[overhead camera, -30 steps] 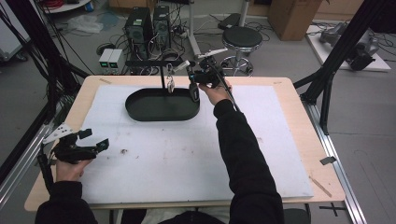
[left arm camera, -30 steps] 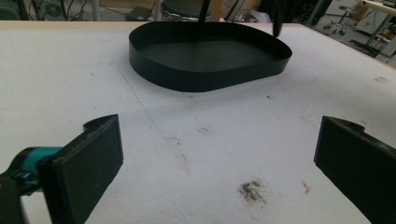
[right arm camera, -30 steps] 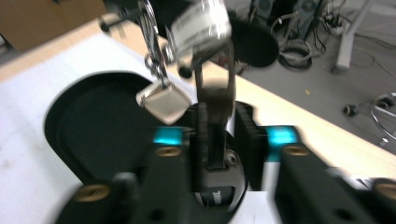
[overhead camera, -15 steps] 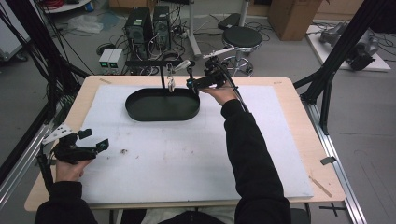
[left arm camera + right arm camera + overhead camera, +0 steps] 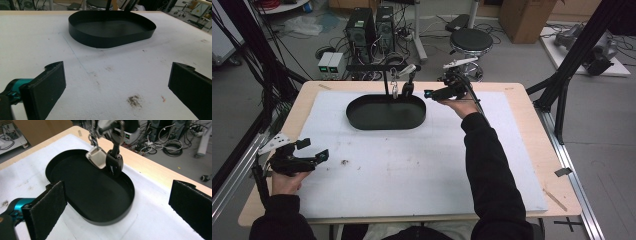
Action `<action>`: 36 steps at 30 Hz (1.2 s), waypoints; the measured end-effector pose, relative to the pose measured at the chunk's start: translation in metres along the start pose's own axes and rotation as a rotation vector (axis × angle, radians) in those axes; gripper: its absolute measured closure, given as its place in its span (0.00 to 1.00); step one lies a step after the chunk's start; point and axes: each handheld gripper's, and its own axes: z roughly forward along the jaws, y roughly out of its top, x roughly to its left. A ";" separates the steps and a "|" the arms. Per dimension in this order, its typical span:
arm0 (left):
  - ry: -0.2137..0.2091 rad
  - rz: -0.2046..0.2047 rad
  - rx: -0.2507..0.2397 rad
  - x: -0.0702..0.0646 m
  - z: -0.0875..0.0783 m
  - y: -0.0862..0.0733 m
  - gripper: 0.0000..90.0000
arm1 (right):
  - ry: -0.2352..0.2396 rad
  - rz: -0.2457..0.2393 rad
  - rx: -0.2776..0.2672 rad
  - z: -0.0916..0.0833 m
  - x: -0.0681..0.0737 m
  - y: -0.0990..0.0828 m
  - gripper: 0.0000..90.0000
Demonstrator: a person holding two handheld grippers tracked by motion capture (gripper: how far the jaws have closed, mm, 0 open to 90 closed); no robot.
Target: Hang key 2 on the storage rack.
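From the high view, my right gripper (image 5: 428,93) is held level at the far side of the worktop (image 5: 532,150), just beside the right end of the black oval tray (image 5: 362,117). Its jaws have just been opening and now stand wide, with nothing between them. A black stand rises at the tray's far rim, and from its crossbar (image 5: 377,66) hang a silver tag (image 5: 395,91) and a black key fob (image 5: 408,88), both dangling over the tray's far edge and apart from my right jaws. My left gripper (image 5: 314,151) sits low at the near left of the white mat (image 5: 412,165), well apart from the tray, jaws released and empty. In the left gripper view, my two black jaws stand wide at either side with bare, stained mat (image 5: 112,75) between them; the tray (image 5: 105,40) lies farther ahead, and two dark posts rise behind its far rim. In the right gripper view, my jaws are spread wide and hold nothing. The tray (image 5: 110,217) lies below and ahead, its floor bare. The silver tag (image 5: 96,157) hangs on a short chain, and the black key fob (image 5: 114,165) hangs just beside it, touching or nearly touching it; I cannot tell which. Both hang over the tray's far rim, clear of my jaws.
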 end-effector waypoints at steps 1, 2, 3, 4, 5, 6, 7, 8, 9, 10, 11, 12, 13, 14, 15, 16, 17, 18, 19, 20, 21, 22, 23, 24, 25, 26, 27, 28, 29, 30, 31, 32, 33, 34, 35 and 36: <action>0.001 -0.001 -0.001 0.000 0.000 0.000 0.02 | -0.002 0.008 -0.001 -0.002 -0.002 -0.003 0.01; 0.002 0.000 -0.002 0.000 0.000 0.000 0.02 | 0.000 0.011 -0.005 -0.004 -0.004 -0.006 0.01; 0.003 -0.001 -0.003 0.000 0.000 0.000 0.02 | -0.003 0.019 0.005 -0.005 -0.005 -0.009 0.01; 0.003 -0.001 -0.003 0.000 0.000 0.000 0.02 | -0.013 0.016 0.000 -0.007 -0.006 -0.012 0.01; 0.003 0.000 -0.001 0.000 -0.001 0.000 0.02 | -0.013 0.021 0.000 -0.009 -0.007 -0.013 0.01; 0.003 0.001 -0.001 0.000 0.000 0.000 0.02 | -0.012 0.025 -0.005 -0.011 -0.009 -0.016 0.01; 0.003 0.001 0.001 0.000 0.000 0.000 0.02 | -0.015 0.030 -0.006 -0.012 -0.010 -0.017 0.01; 0.003 0.001 0.002 0.000 0.000 0.000 0.02 | -0.016 0.031 -0.009 -0.013 -0.011 -0.019 0.01; 0.002 0.001 0.003 0.000 0.000 0.000 0.02 | -0.016 0.034 -0.009 -0.014 -0.011 -0.021 0.01; 0.002 0.003 0.005 0.000 0.000 0.000 0.02 | -0.020 0.030 -0.011 -0.015 -0.013 -0.023 0.01; 0.003 0.003 0.006 0.000 0.000 0.000 0.02 | -0.022 0.034 -0.004 -0.016 -0.013 -0.024 0.01; 0.004 0.003 0.006 0.000 0.000 0.000 0.02 | -0.023 0.031 -0.003 -0.017 -0.014 -0.025 0.01; 0.004 0.002 0.007 0.000 0.000 0.000 0.02 | -0.024 0.031 -0.004 -0.019 -0.014 -0.026 0.01; 0.004 0.003 0.007 0.000 0.000 0.000 0.02 | -0.027 0.028 -0.006 -0.020 -0.014 -0.027 0.01; 0.004 0.002 0.007 0.000 0.000 0.000 0.02 | -0.029 0.028 -0.007 -0.021 -0.015 -0.029 0.01; 0.003 0.003 0.007 0.000 0.000 0.000 0.02 | -0.031 0.031 -0.008 -0.023 -0.015 -0.030 0.01; 0.003 0.004 0.008 0.000 0.000 0.000 0.02 | -0.032 0.029 -0.010 -0.024 -0.016 -0.032 0.01; 0.004 0.004 0.008 0.000 0.000 0.000 0.02 | -0.036 0.032 -0.013 -0.025 -0.017 -0.033 0.01; 0.004 0.002 0.007 0.000 0.000 0.000 0.02 | -0.039 0.034 -0.013 -0.027 -0.017 -0.035 0.01; 0.004 0.004 0.008 0.000 0.000 0.000 0.02 | -0.040 0.035 -0.014 -0.028 -0.019 -0.037 0.01; 0.005 0.003 0.008 0.000 0.000 0.000 0.02 | -0.042 0.037 -0.014 -0.029 -0.019 -0.039 0.01; 0.004 0.003 0.008 0.000 0.000 0.000 0.02 | -0.044 0.040 -0.014 -0.031 -0.020 -0.041 0.01; 0.005 0.004 0.009 0.000 0.000 0.000 0.02 | -0.045 0.044 -0.012 -0.032 -0.021 -0.043 0.01; 0.005 0.004 0.009 0.000 0.000 0.000 0.02 | -0.049 0.044 -0.012 -0.034 -0.022 -0.044 0.01; 0.005 0.003 0.010 0.000 0.000 -0.001 0.02 | -0.050 0.047 -0.013 -0.035 -0.023 -0.046 0.01; 0.005 0.004 0.010 0.000 0.000 -0.001 0.02 | -0.053 0.046 -0.014 -0.037 -0.024 -0.048 0.01; 0.006 0.004 0.010 0.000 0.000 0.000 0.02 | -0.057 0.043 -0.017 -0.038 -0.025 -0.049 0.01; 0.006 0.003 0.011 0.000 0.000 -0.001 0.02 | -0.057 0.050 -0.014 -0.040 -0.025 -0.051 0.01; 0.005 0.004 0.012 0.000 0.000 -0.001 0.02 | -0.060 0.045 -0.020 -0.041 -0.026 -0.052 0.01; 0.006 0.003 0.011 -0.001 0.000 -0.001 0.02 | -0.061 0.055 -0.019 -0.043 -0.027 -0.054 0.01; 0.007 0.003 0.012 -0.001 0.000 -0.001 0.02 | -0.063 0.053 -0.021 -0.045 -0.028 -0.056 0.01; 0.007 0.002 0.012 -0.001 0.000 -0.001 0.02 | -0.065 0.060 -0.018 -0.046 -0.029 -0.058 0.01; 0.007 0.003 0.011 -0.001 0.000 -0.001 0.02 | -0.068 0.056 -0.021 -0.048 -0.030 -0.060 0.01; 0.007 0.003 0.012 -0.001 0.000 -0.001 0.02 | -0.068 0.062 -0.020 -0.049 -0.031 -0.063 0.01; 0.006 0.003 0.011 -0.001 0.000 -0.001 0.02 | -0.071 0.066 -0.018 -0.050 -0.031 -0.065 0.01; 0.007 0.003 0.012 -0.001 0.000 -0.001 0.02 | -0.077 0.061 -0.018 -0.052 -0.031 -0.068 0.01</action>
